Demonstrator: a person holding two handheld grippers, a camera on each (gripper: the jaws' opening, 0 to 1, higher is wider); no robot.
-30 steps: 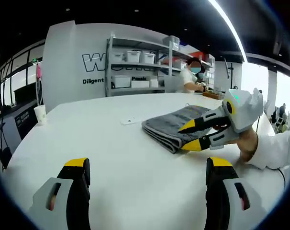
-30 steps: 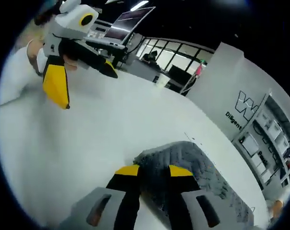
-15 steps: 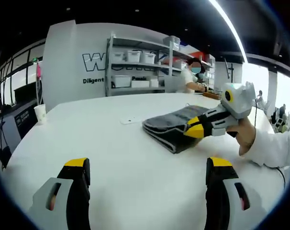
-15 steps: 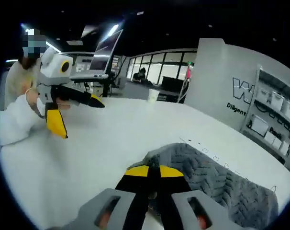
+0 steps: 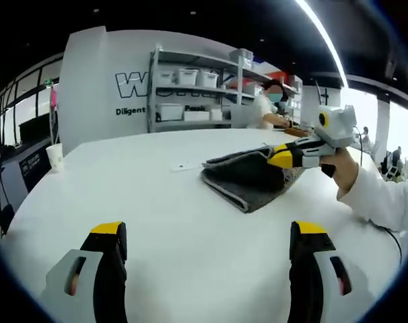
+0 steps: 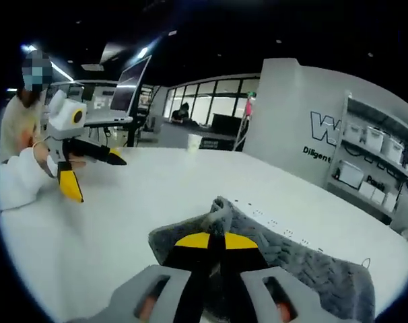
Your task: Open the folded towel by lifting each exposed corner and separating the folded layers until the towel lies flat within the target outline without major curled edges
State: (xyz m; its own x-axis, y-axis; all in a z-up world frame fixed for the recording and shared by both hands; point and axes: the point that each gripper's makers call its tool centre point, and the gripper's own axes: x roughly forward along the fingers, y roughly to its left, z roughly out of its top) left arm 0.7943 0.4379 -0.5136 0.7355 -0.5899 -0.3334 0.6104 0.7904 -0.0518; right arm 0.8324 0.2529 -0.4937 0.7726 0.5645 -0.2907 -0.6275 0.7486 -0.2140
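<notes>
One grey towel (image 5: 248, 178) lies folded on the white worktop (image 5: 157, 208), and two grippers work near it. In the right gripper view the right gripper (image 6: 215, 241) has its yellow-tipped jaws pressed together on a raised corner of the towel (image 6: 285, 259), with the fabric bunched up just ahead of the tips. In the left gripper view that same gripper (image 5: 282, 158) holds the top layer lifted off the layers below, a hand (image 5: 342, 176) in a white sleeve behind it. The left gripper (image 5: 207, 239) hangs above bare worktop, well apart from the towel, jaws spread wide with nothing between them; it also appears in the right gripper view (image 6: 86, 173). One paper cup (image 5: 54, 157) stands at the worktop's far edge. A shelf rack (image 5: 190, 91) against the wall carries several white bins (image 5: 188, 79); their contents cannot be made out.
</notes>
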